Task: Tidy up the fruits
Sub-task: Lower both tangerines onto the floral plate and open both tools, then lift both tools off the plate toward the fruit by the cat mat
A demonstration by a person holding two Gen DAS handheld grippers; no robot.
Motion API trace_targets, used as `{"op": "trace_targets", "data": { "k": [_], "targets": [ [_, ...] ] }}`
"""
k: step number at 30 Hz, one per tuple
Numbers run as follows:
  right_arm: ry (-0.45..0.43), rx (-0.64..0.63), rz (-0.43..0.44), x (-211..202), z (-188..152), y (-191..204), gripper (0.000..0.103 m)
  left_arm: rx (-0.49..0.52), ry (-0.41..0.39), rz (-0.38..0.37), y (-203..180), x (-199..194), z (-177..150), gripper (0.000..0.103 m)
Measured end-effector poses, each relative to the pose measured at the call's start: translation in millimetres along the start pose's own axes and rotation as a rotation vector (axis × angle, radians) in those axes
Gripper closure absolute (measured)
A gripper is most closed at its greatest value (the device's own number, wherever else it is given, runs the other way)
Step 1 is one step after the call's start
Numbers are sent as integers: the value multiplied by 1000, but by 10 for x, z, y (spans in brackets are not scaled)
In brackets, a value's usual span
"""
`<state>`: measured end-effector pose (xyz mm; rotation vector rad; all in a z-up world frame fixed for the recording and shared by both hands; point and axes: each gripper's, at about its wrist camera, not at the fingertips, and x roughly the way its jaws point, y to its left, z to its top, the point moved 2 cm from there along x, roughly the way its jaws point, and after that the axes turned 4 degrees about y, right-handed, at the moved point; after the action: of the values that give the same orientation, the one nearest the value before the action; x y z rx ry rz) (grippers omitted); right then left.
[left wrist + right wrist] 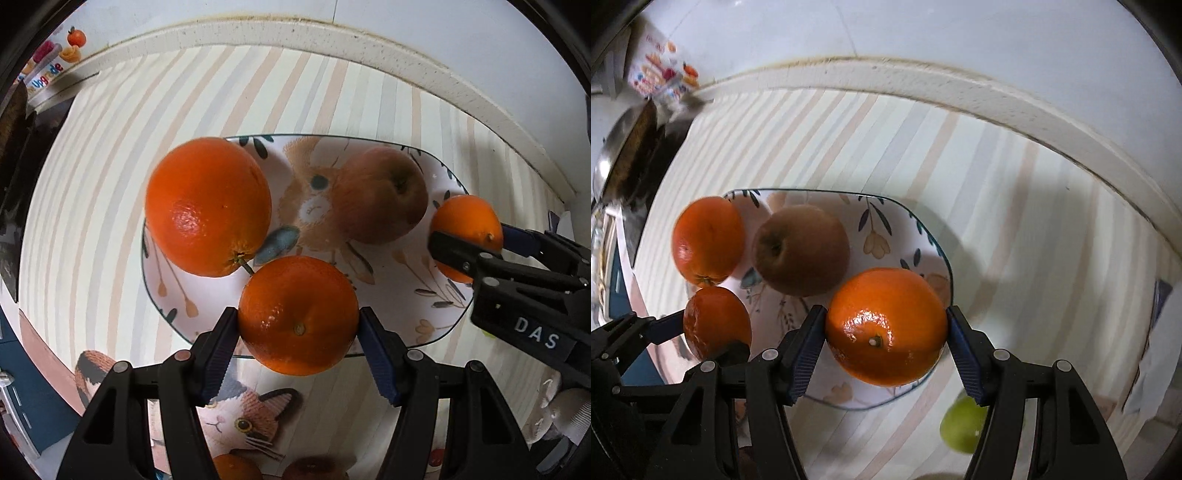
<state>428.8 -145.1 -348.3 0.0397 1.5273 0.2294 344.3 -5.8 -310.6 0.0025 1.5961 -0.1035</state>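
A patterned plate [436, 310] [912, 229] on the striped tablecloth holds a large orange [208, 206] [708, 242] and a reddish-brown apple [380, 194] [801, 251]. My left gripper [298, 328] [713, 328] is shut on an orange [298, 314] [716, 319] over the plate's near left edge. My right gripper [886, 328] [467, 236] is shut on another orange [886, 325] [467, 221] over the plate's right edge.
A green fruit [964, 428] lies on the cloth near the plate's right side. Two more round fruits [236, 467] show at the bottom of the left wrist view. A raised counter rim [332, 40] runs along the back. A printed carton [661, 74] and dark cookware [631, 147] stand far left.
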Motion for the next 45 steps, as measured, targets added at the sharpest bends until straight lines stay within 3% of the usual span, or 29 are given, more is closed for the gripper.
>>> {"op": "trace_targets", "data": {
  "k": [9, 11, 13, 17, 30, 45],
  "targets": [
    [39, -14, 21, 176, 171, 2, 34, -27, 30, 4, -61, 94, 96, 39],
    [36, 9, 50, 135, 191, -43, 20, -50, 36, -17, -28, 67, 108, 38],
    [37, 31, 46, 81, 203, -103, 9, -63, 16, -22, 46, 4, 118, 30],
    [29, 71, 49, -44, 162, -204, 9, -93, -36, -31, 161, -210, 134, 18],
    [-71, 70, -6, -714, -404, 26, 8, -121, -152, 9, 297, -785, -202, 18],
    [-187, 60, 3, -1338, -1010, 299, 9, -142, -268, 21, 398, -1363, -837, 18]
  ]
}}
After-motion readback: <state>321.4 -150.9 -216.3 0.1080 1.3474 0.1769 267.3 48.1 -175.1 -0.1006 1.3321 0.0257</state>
